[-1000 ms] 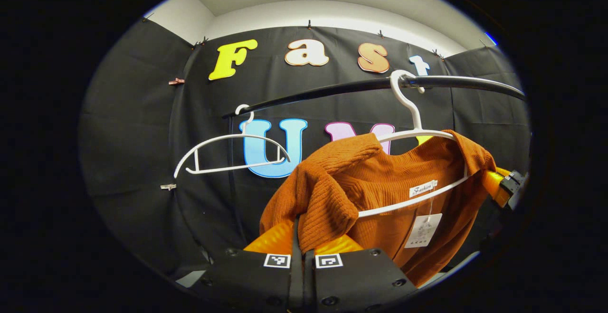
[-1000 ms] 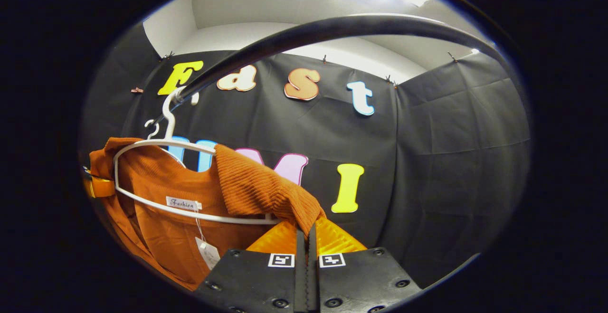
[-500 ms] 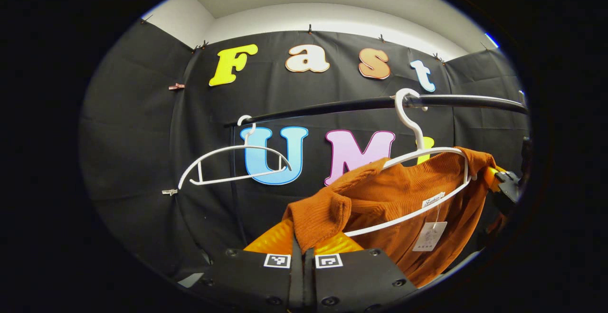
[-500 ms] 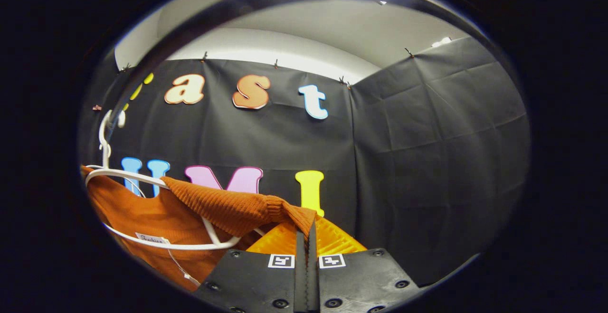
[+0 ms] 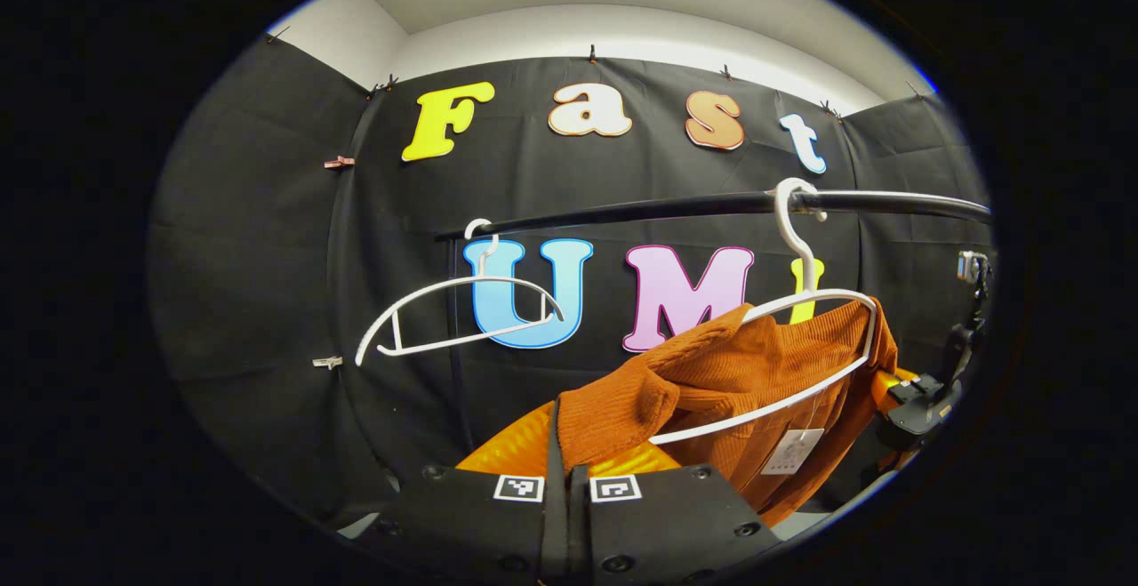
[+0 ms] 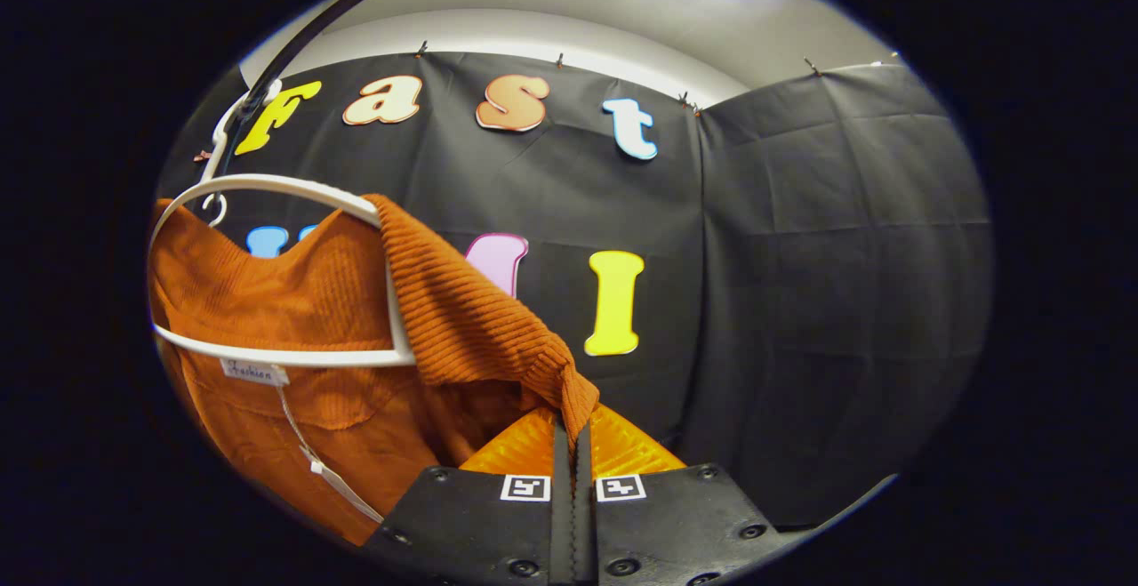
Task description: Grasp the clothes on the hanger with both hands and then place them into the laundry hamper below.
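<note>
Since the earlier frame, in the left gripper view the rust-orange ribbed knit sweater has slid lower on its white plastic hanger, which hooks the black rail. Left tool is closed, pinching a sweater shoulder. An empty white hanger hangs farther along. The right tool grips the far shoulder.

In the right gripper view, the right tool is clamped on the sweater's other shoulder, the hanger beside it.

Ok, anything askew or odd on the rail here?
The white hanger hangs tilted on the rail, with the orange sweater half pulled off: both grippers, left and right, pinch its shoulders. The empty hanger also tilts.
</note>
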The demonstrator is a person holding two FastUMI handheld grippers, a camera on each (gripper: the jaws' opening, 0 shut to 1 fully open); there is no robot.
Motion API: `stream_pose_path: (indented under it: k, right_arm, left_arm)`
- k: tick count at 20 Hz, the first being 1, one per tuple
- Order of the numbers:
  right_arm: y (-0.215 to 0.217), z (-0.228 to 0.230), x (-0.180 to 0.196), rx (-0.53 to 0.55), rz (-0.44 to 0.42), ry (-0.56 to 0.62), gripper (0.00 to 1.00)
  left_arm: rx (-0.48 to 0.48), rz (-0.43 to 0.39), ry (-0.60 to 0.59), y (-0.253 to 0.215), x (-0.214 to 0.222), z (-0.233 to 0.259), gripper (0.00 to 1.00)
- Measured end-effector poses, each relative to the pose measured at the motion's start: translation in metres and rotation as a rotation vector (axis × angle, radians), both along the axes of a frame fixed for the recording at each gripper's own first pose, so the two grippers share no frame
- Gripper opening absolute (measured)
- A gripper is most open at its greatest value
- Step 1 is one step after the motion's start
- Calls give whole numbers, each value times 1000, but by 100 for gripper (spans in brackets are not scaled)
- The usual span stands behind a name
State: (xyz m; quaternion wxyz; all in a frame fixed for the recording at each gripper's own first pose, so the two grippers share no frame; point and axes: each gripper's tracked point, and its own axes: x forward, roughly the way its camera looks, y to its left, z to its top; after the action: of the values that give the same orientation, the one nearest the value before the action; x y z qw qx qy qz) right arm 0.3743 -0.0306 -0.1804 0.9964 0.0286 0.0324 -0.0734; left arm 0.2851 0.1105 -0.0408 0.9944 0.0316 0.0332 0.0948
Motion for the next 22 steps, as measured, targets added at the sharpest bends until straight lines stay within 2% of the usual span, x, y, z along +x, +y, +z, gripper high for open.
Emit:
stream_pose_path:
  k: [4,8,10,11,12,13,16,17,18,19,21,22]
  right_arm:
    - [22,-9,9,99,66,36,4]
    - [-9,33,8,238,26,-101,4]
    - [-35,52,10,272,-24,-177,4]
    - [-42,62,12,294,-41,-220,7]
    - [-46,70,16,301,-52,-245,4]
    - [-46,73,22,301,-54,-263,4]
    - [-49,66,49,284,-44,-238,4]
    - [-47,55,58,282,-25,-210,8]
    - [-41,44,67,291,-3,-183,0]
    - [-35,30,72,298,21,-148,4]
    - [-21,2,79,309,67,-77,4]
    - [-11,-12,75,314,91,-43,8]
  left_arm:
    - [17,-1,-27,4,-3,12,5]
    - [14,-12,-31,5,1,19,5]
    - [18,-16,-27,0,6,19,2]
    - [12,-21,-26,-3,7,19,2]
    - [7,-27,-28,-7,8,17,5]
    - [3,-28,-29,-9,9,18,2]
    - [-5,-34,-25,-14,15,17,5]
    - [-7,-35,-16,-14,17,15,5]
    - [-6,-37,-12,-15,18,14,5]
    - [-2,-36,-9,-15,19,14,5]
    - [0,-34,-7,-13,20,13,5]
    - [-2,-30,-2,-10,19,9,5]
